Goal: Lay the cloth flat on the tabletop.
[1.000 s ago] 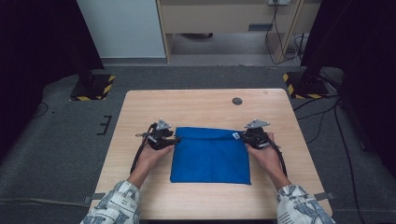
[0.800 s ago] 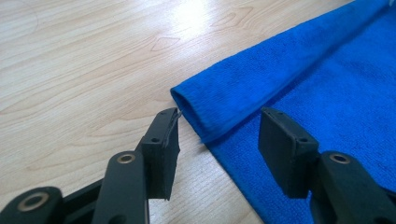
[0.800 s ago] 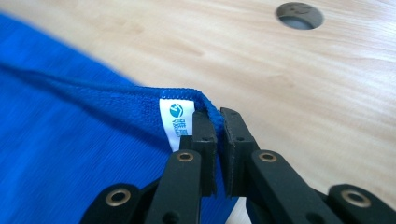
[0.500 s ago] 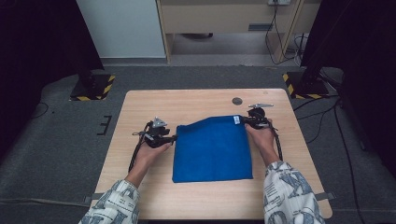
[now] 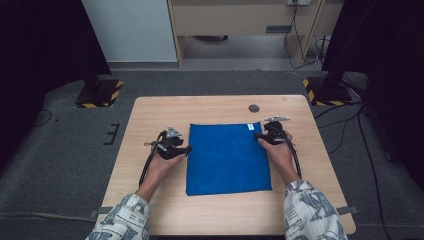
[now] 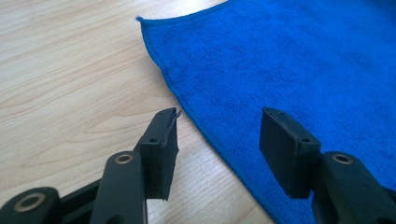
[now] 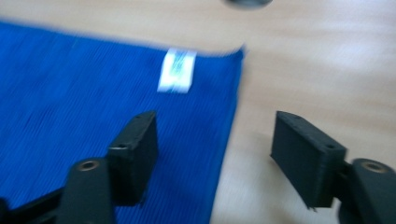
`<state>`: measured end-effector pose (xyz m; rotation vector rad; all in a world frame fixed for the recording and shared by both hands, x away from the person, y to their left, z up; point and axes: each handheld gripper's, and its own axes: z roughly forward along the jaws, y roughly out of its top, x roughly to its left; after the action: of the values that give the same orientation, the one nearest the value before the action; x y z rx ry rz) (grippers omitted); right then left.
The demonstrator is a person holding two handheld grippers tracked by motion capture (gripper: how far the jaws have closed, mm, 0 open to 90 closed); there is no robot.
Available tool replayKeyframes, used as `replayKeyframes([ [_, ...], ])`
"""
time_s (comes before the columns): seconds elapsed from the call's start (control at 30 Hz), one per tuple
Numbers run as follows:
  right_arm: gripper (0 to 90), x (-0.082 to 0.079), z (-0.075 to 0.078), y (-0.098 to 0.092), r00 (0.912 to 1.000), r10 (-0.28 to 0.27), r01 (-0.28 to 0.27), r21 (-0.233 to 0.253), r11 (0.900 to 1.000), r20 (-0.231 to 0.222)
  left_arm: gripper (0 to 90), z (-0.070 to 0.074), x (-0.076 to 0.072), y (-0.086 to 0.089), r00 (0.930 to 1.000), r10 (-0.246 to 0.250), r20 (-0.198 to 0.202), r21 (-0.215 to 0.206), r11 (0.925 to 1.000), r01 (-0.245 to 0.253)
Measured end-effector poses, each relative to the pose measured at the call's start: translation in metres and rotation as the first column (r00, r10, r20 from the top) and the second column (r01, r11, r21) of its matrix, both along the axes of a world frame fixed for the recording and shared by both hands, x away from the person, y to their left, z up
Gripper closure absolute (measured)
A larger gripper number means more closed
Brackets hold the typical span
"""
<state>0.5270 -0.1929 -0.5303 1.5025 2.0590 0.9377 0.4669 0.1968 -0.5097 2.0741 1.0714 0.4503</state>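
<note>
Left gripper (image 5: 185, 149): at the left edge of the cloth, jaws wide apart and holding nothing, straddling the cloth's hem in the left gripper view.

Blue microfibre cloth (image 5: 227, 157): spread flat at the table's (image 5: 150, 115) centre, white label (image 5: 250, 127) near its far right corner.

Right gripper (image 5: 260, 137): at that far right corner, jaws wide apart, empty, one over cloth, one over wood.

A small dark round disc (image 5: 254, 108) lies on the bare wooden table (image 5: 210, 107) just ahead of the right gripper, and yellow-and-black striped stand feet (image 5: 97, 94) rest on the grey floor (image 5: 60, 145) well beyond both grippers.
</note>
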Motion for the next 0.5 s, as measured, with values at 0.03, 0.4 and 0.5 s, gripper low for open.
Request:
replayKeyframes([
  [0.03,27.6,-0.006,-0.002,0.001,0.9998,0.015,-0.015,-0.013,1.000,-0.012,46.5,0.000,-0.001,0.001,1.0000,0.004,0.004,0.006,1.0000,-0.004],
  [0.4,23.5,-0.039,-0.006,0.002,1.0000,0.000,0.000,-0.051,0.999,0.010,45.6,0.003,-0.003,0.009,0.9996,0.027,0.011,-0.025,0.9993,-0.026],
  [0.5,22.6,-0.044,-0.005,0.001,0.9999,0.001,0.000,-0.059,0.998,0.014,45.0,0.006,-0.003,0.010,0.9995,0.025,0.017,-0.038,0.9990,-0.024],
])
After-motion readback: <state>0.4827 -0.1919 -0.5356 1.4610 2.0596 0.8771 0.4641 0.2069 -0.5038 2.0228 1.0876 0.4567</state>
